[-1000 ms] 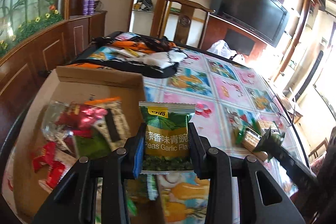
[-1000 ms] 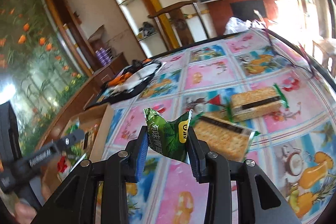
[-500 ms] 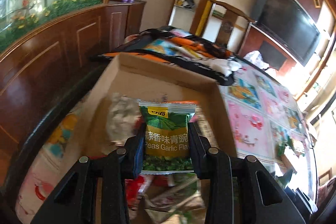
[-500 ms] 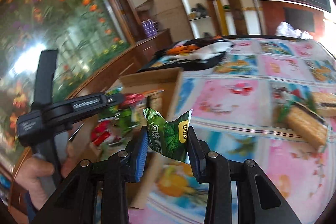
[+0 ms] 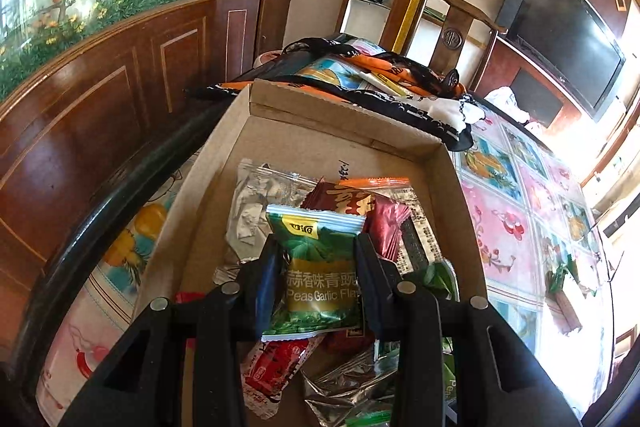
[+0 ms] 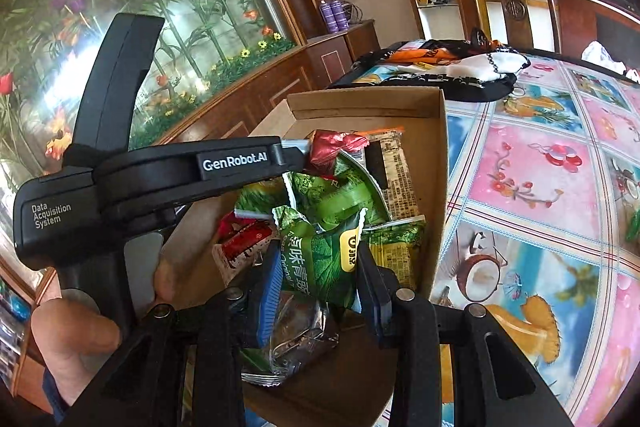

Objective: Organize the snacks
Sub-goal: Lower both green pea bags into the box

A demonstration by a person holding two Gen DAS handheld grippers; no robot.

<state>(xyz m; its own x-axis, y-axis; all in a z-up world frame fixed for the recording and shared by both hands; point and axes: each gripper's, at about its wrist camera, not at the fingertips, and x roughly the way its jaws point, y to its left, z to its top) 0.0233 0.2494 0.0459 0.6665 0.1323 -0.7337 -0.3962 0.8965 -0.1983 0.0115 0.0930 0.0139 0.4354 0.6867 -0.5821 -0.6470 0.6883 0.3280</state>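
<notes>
Two handheld grippers hover over one open cardboard box (image 5: 352, 143), each clamped on a green snack packet.

Starting at the left: the left gripper (image 5: 316, 267) points steeply down into the box. Its jaws stand narrowly apart, pressed against both sides of a green garlic pea packet (image 5: 320, 267), which stands upright between them with its yellow label at the top. Beyond and below the jaws lies a loose heap of snacks: a silvery packet (image 5: 256, 203) to the left of the jaws, dark red wrappers (image 5: 384, 223) just past them on the right, and a red packet (image 5: 276, 367) underneath. The packet is held above this pile, probably so it can be dropped in with the rest.

Moving right: the right gripper (image 6: 318, 267) is also nearly closed, pinching a crumpled green pea packet (image 6: 320, 259) by its middle. Ahead of its jaws sit the box's contents, with the box's right wall just to the jaws' right. To the left of its jaws, the left gripper's black body crosses the view, with part of the person's hand (image 6: 72, 331) below it.

Right of the box stretches a colourful patterned tablecloth (image 6: 532, 171), and a dark bag (image 6: 452, 71) lies beyond the box's far wall.

Both packets appear ready for release.
</notes>
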